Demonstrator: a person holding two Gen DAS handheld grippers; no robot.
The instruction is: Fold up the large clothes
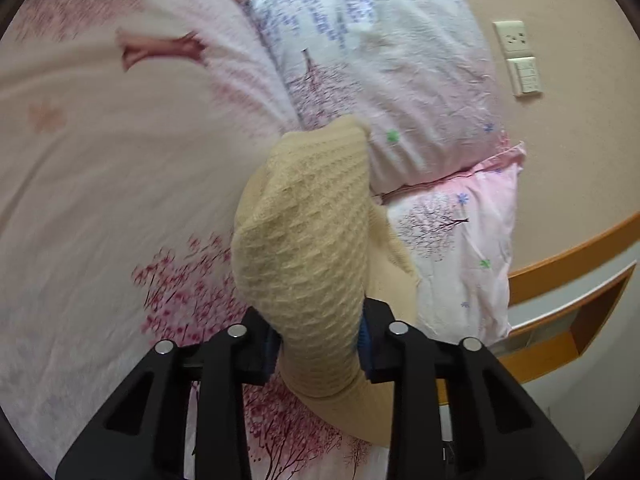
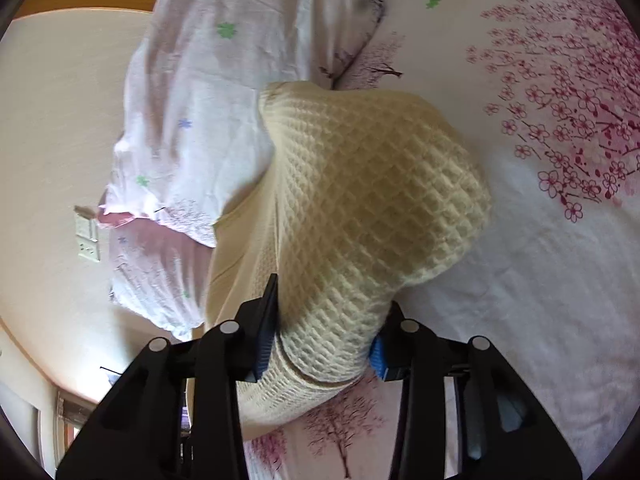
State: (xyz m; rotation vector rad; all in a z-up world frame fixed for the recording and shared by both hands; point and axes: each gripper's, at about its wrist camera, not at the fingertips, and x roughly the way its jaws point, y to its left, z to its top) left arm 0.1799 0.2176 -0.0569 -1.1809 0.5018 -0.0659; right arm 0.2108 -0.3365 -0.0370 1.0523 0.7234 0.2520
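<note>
A cream waffle-knit sweater (image 1: 304,220) bunches up between the blue pads of my left gripper (image 1: 320,338), which is shut on a thick fold of it. The cloth stands up in front of the camera and hides what lies just beyond. In the right wrist view the same cream sweater (image 2: 372,172) bulges out of my right gripper (image 2: 324,342), also shut on a fold, and a smoother part of the knit trails off to the left. Both bunches hang just above the bed sheet (image 1: 100,184).
The sheet (image 2: 540,260) is white and pink with a cherry-blossom print. Two stacked pillows (image 1: 384,80) lie against the beige wall, seen also as pillows (image 2: 208,120) on the right wrist's left. A wall socket (image 1: 516,40) and a wooden ledge (image 1: 568,268) are beside the bed.
</note>
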